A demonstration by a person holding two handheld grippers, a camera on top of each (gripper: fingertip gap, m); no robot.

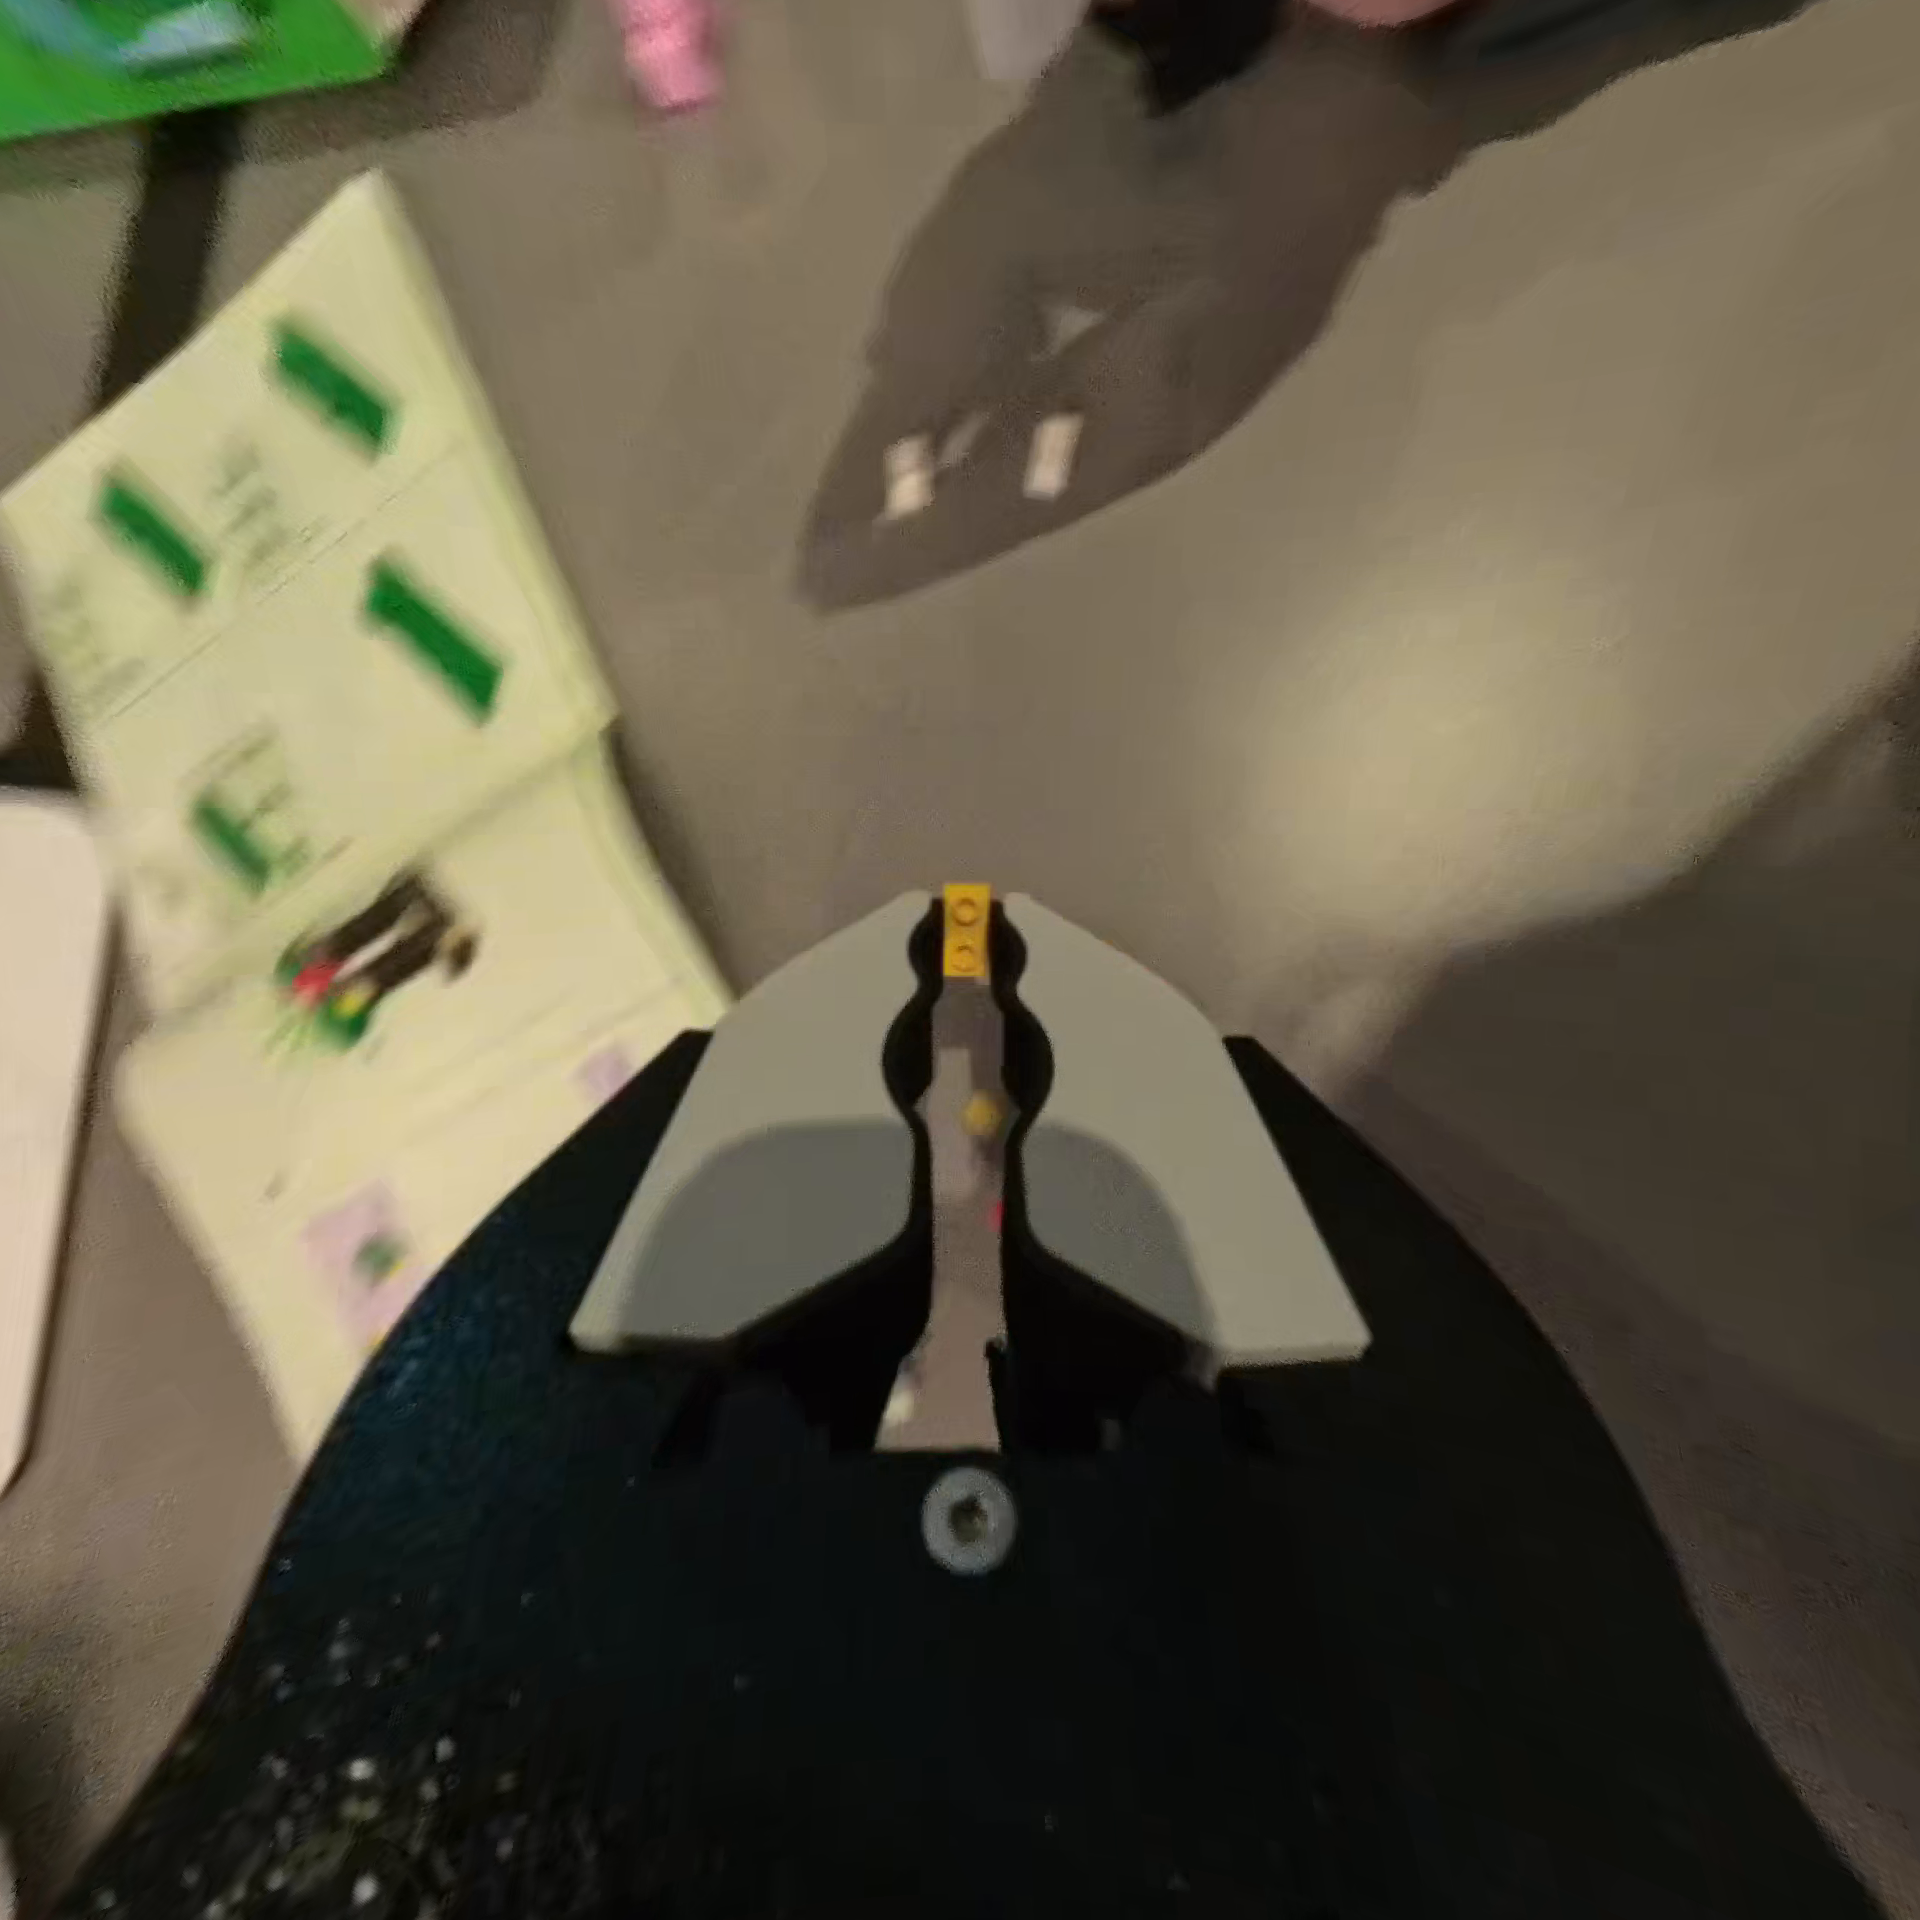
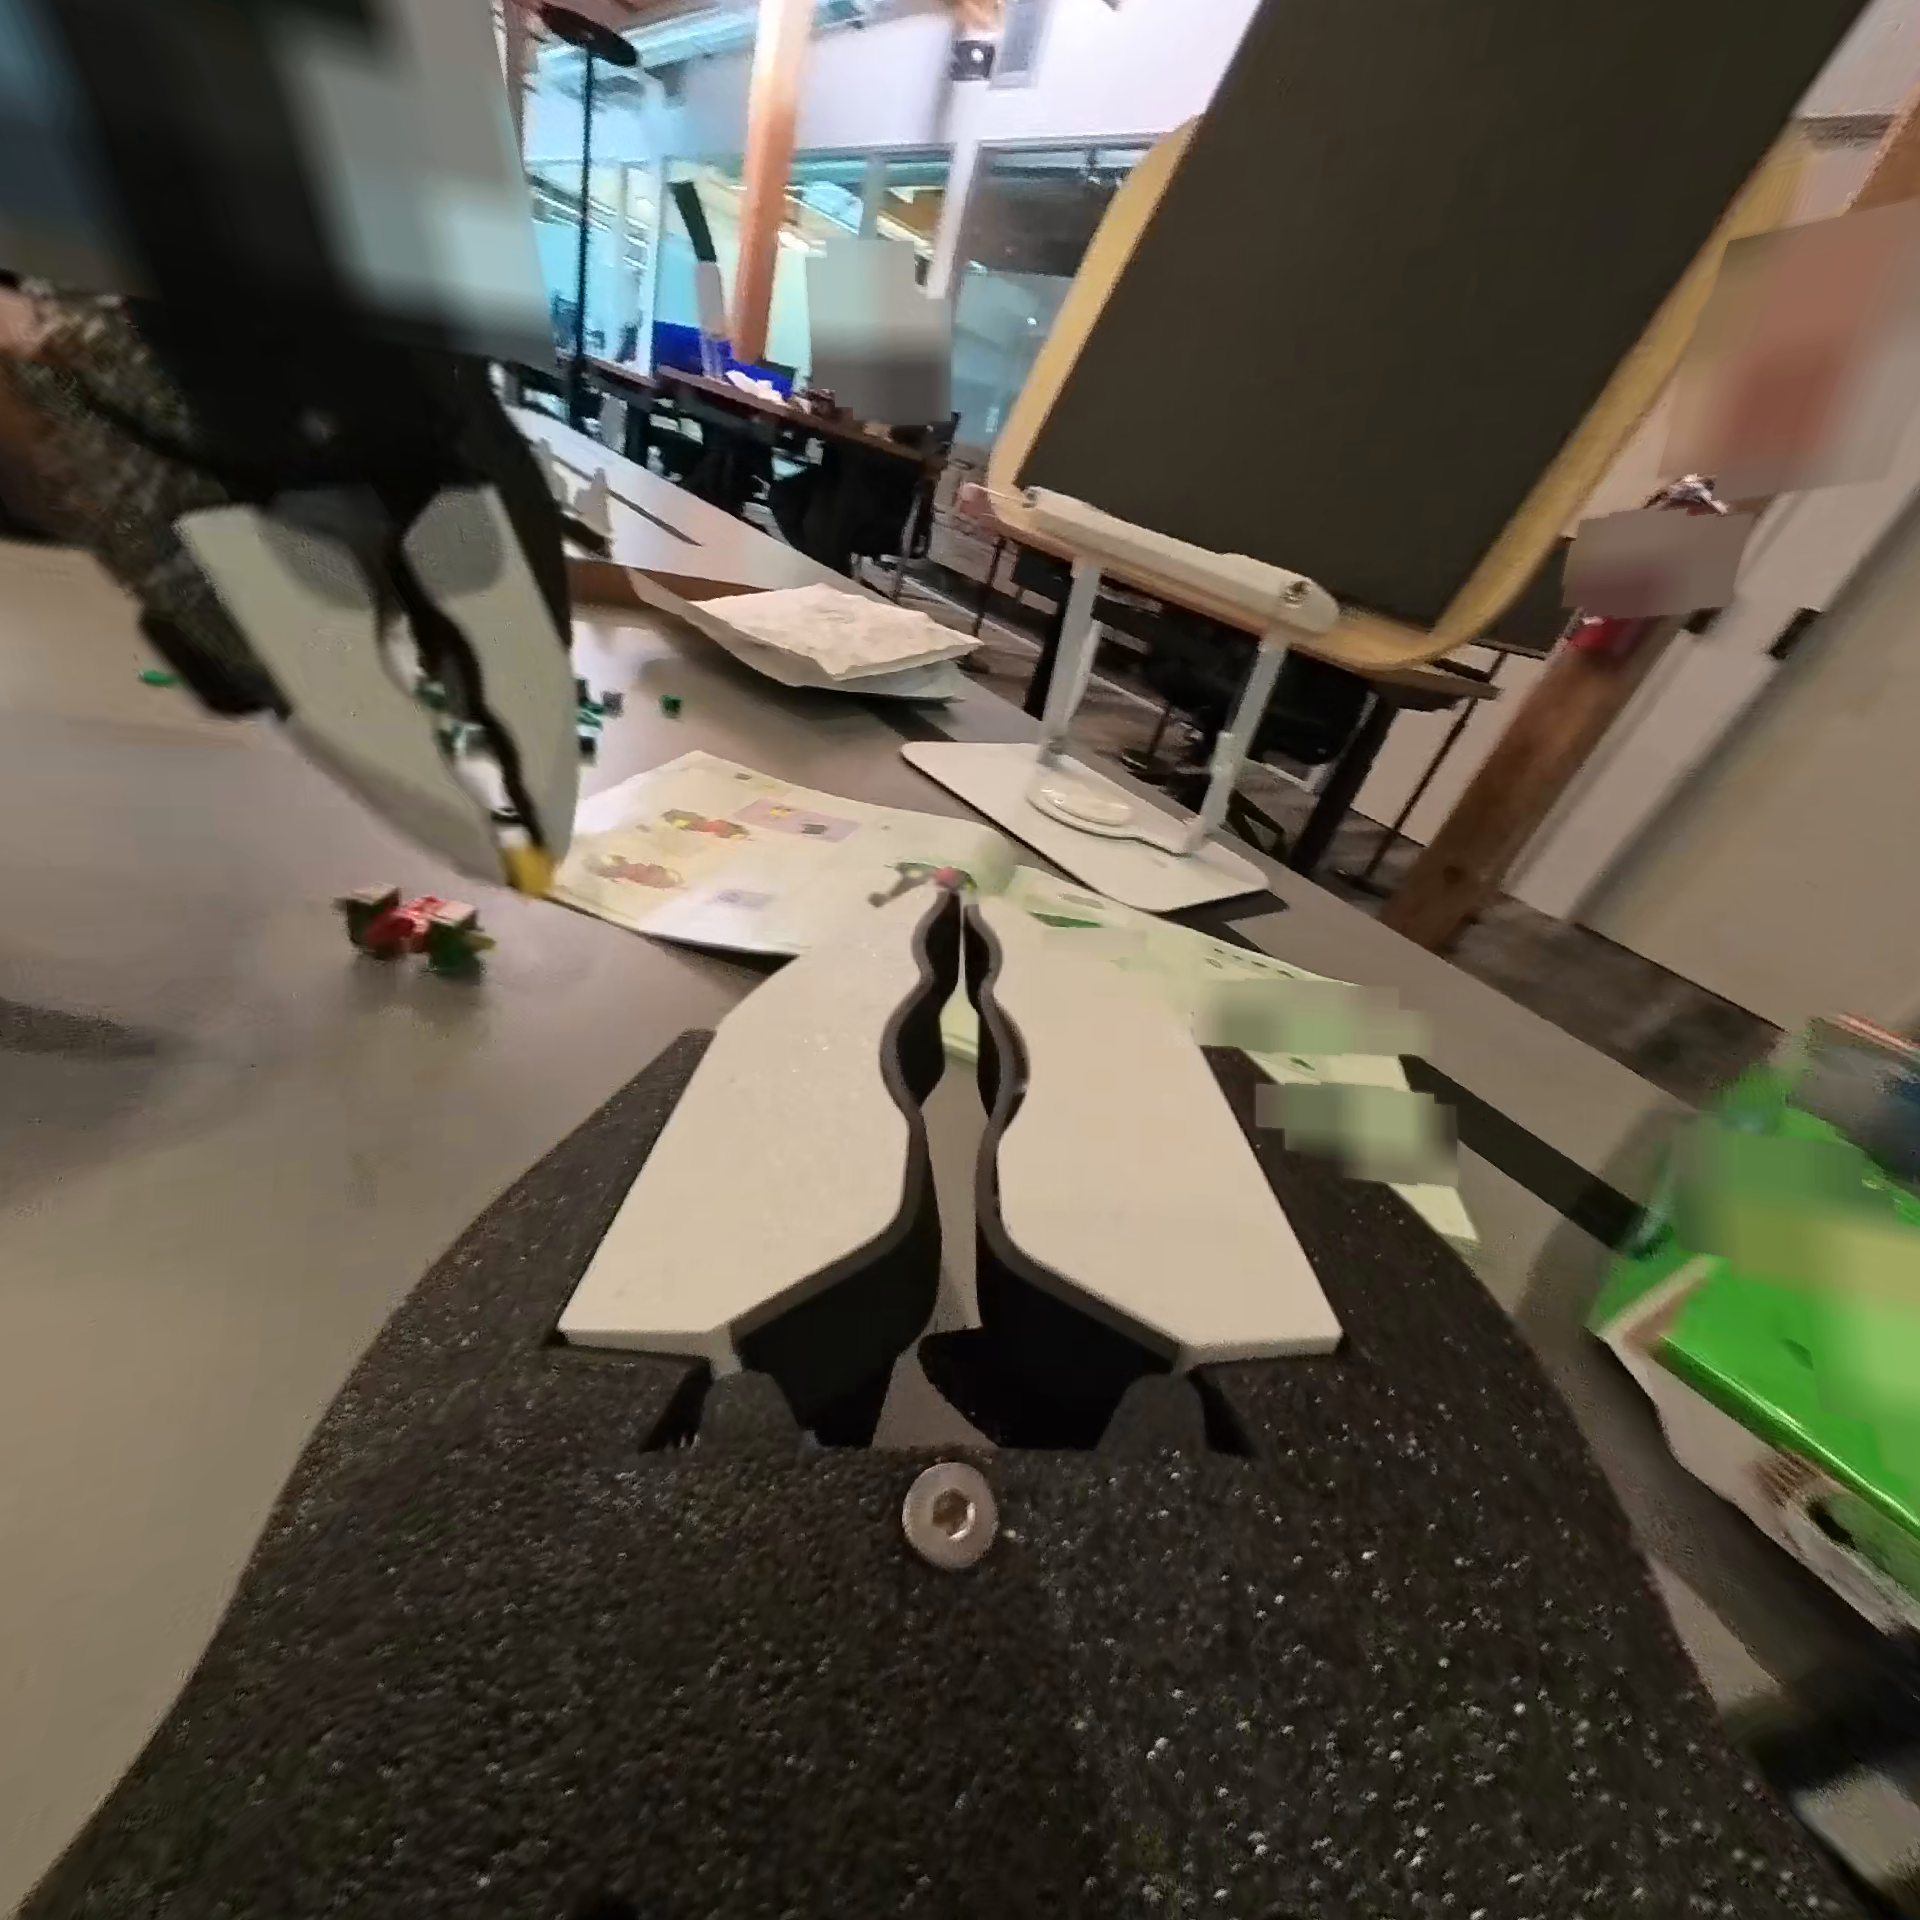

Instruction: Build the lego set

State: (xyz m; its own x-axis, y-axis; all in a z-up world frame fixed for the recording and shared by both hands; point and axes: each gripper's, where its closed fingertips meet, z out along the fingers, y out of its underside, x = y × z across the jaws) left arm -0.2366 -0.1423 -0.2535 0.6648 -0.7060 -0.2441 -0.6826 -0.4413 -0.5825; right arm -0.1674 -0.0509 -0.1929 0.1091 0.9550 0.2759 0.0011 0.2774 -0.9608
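My left gripper [image 1: 967,920] is shut on a small yellow two-stud lego plate [image 1: 966,932], held above the grey table. It also shows in the right wrist view [image 2: 527,858], tips down, with the yellow plate [image 2: 529,862] at its tips near the instruction booklet's edge. My right gripper [image 2: 958,914] is shut with nothing between its fingers, raised over the table. A small red and green lego build [image 2: 416,925] lies on the table left of the booklet. The open instruction booklet [image 1: 312,727] lies to the left in the left wrist view and also shows in the right wrist view [image 2: 727,852].
A green lego box [image 2: 1787,1340] sits at the right edge of the table. A white stand [image 2: 1091,831] carrying a tilted dark board stands behind the booklet. Loose green pieces [image 2: 670,704] and a crumpled white bag [image 2: 821,634] lie farther back. A pink object [image 1: 670,52] is at the far edge.
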